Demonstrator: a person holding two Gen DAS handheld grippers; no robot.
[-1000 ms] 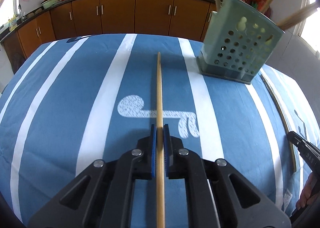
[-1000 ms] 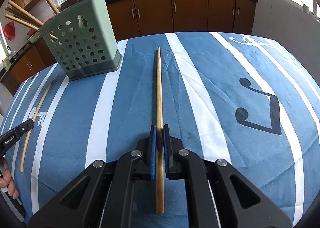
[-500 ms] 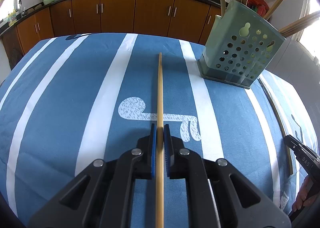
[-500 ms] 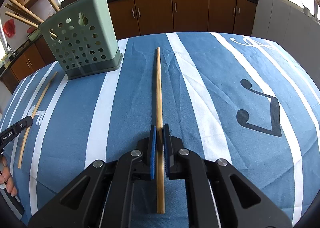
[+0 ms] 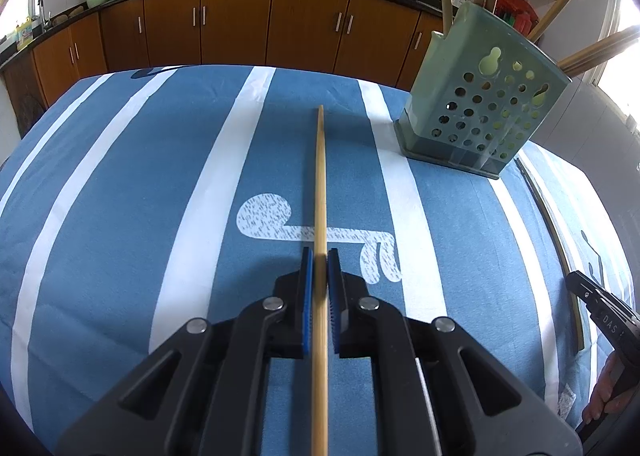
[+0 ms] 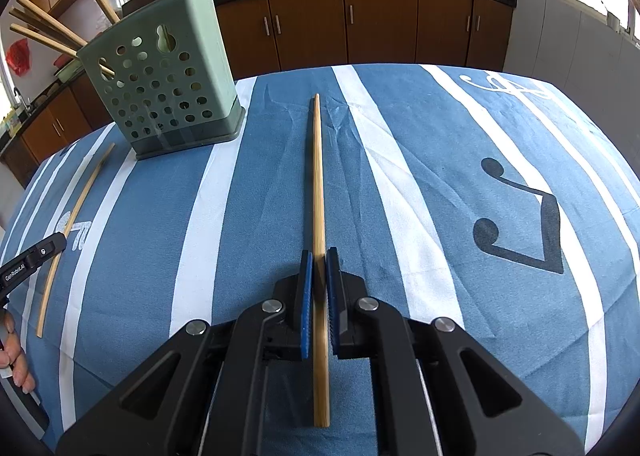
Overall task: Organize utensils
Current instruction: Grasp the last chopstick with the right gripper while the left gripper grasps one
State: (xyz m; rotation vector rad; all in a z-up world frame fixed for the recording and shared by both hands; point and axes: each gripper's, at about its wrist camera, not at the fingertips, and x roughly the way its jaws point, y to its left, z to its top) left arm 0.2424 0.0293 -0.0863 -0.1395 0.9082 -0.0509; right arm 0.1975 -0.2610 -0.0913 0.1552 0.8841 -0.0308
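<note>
In the left wrist view, we see our left tool [image 5: 320, 268] closed on a wooden chopstick [image 5: 321, 183], its blue pads [image 5: 307, 296] pressed against the stick from both sides. The chopstick runs straight ahead of the tool, out over the blue-and-white striped cloth [image 5: 120, 215] that covers the table; whether its far tip touches the cloth we cannot tell. Ahead of the tool and to its right stands a green perforated holder [image 5: 480, 103], upright on the cloth, with several chopsticks leaning out of its top. Far to the right of the tool, the right tool [image 5: 600, 308] shows at the picture's edge, with fingers of a hand [image 5: 604, 388] below it. A row of brown cabinets [image 5: 240, 27] lines the wall beyond the table.

In the right wrist view, our right tool [image 6: 317, 268] is likewise closed on a second chopstick [image 6: 317, 175], the pads [image 6: 306, 296] clamped on it, the stick pointing straight ahead. The holder [image 6: 168, 79] now stands ahead of this tool and to its left, well apart from the stick's tip. Farther left, the first chopstick [image 6: 76, 215] lies slanted, with the tip of the left tool [image 6: 36, 256] on it and a hand [image 6: 14, 360] below at the edge.
</note>
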